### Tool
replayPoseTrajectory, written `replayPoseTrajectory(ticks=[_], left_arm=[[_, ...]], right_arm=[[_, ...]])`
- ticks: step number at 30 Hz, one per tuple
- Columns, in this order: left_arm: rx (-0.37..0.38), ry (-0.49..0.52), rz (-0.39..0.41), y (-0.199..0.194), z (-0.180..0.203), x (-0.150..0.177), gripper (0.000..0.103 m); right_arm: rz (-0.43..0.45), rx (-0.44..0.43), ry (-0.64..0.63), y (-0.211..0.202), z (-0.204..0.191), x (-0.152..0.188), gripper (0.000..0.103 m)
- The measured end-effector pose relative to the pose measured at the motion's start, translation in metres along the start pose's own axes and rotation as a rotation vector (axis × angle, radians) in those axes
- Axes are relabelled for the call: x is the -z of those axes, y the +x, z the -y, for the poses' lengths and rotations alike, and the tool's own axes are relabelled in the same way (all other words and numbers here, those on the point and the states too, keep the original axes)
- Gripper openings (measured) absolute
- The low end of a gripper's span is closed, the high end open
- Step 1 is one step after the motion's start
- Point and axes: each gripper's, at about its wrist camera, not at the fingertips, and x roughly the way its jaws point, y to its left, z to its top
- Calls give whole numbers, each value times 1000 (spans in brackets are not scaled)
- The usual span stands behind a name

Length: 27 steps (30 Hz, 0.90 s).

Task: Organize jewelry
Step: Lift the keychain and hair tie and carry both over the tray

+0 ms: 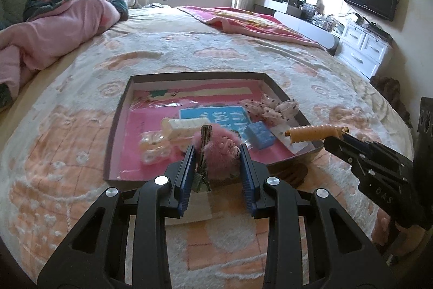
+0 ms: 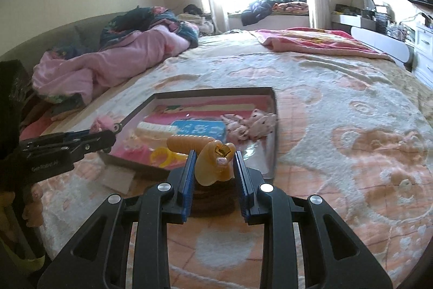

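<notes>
My left gripper is shut on a pink fluffy hair clip, whose metal clasp lies against the left pad. It hangs over the near edge of a shallow grey tray lined in pink. From the right, my right gripper reaches over the tray's near right corner, shut on an orange ribbed claw clip. In the right wrist view the claw clip sits between the blue pads of the right gripper. The left gripper comes in from the left with the fluffy clip.
The tray holds a white clip, a clear clip, a blue card, a small blue box, pink spotted bows and a yellow ring. A dark brown band lies by the tray. A pink quilt is heaped at the left.
</notes>
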Motion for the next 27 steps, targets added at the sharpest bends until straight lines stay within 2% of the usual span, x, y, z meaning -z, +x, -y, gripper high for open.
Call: replayPoseTrajectory(ticks=[15,27], left_arm=[[9,21,-20,27,15,-11,24],[-10,30,-47,54,18,-13,24]], right_arm=[[23,75,38,7,28,-12,26],[6,103,49,30,41,-20,26]])
